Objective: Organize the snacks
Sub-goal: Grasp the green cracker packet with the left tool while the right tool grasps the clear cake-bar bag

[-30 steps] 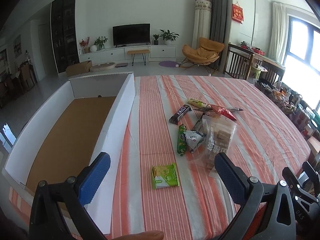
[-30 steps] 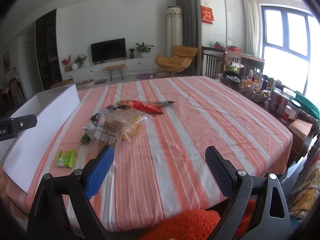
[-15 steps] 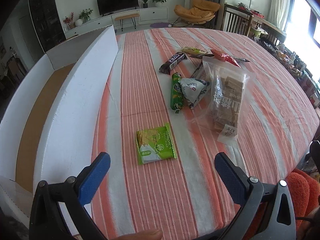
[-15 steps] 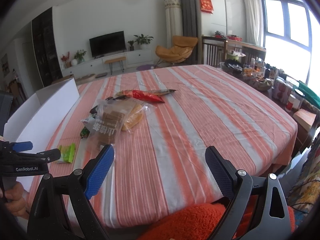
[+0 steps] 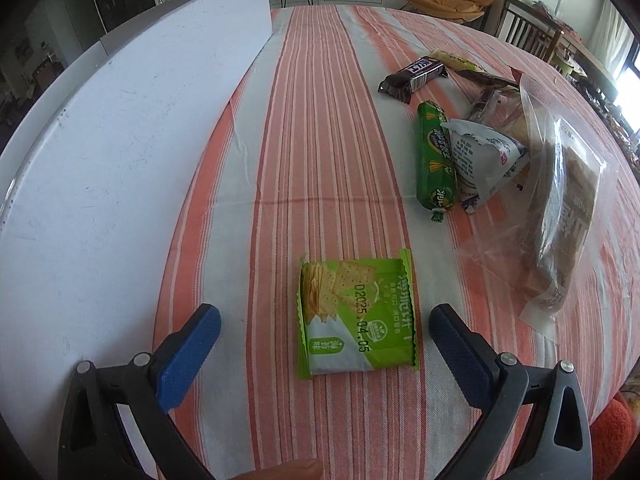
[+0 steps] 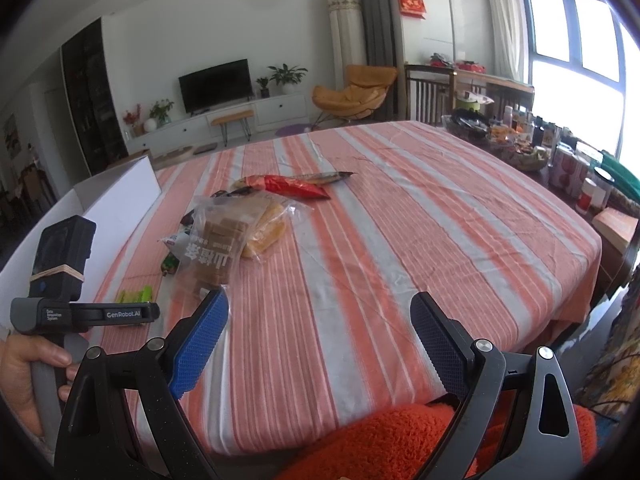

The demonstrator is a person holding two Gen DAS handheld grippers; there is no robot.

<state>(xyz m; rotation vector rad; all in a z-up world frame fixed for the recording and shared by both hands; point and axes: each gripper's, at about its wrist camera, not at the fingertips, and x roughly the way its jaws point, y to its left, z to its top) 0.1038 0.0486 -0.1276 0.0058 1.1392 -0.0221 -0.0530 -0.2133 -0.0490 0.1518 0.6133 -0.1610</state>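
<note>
A green cracker packet (image 5: 356, 312) lies flat on the striped tablecloth, just ahead of and between the fingers of my left gripper (image 5: 325, 330), which is open and empty. It also shows in the right wrist view (image 6: 134, 294), partly behind the left gripper's body. Beyond it lie a green roll (image 5: 434, 156), a white packet (image 5: 478, 156), a dark chocolate bar (image 5: 414, 76) and a clear bag of brown biscuits (image 5: 560, 208). My right gripper (image 6: 319, 330) is open and empty above the table's near edge.
A white cardboard box wall (image 5: 120, 152) stands close along the left. A red snack packet (image 6: 292, 186) lies farther back. Jars and cans (image 6: 572, 172) crowd the far right edge. An orange cushion (image 6: 400, 440) sits below my right gripper.
My left gripper has dropped forward and down toward the green cracker packet, which now sits between its open fingers. My right gripper has barely moved.
</note>
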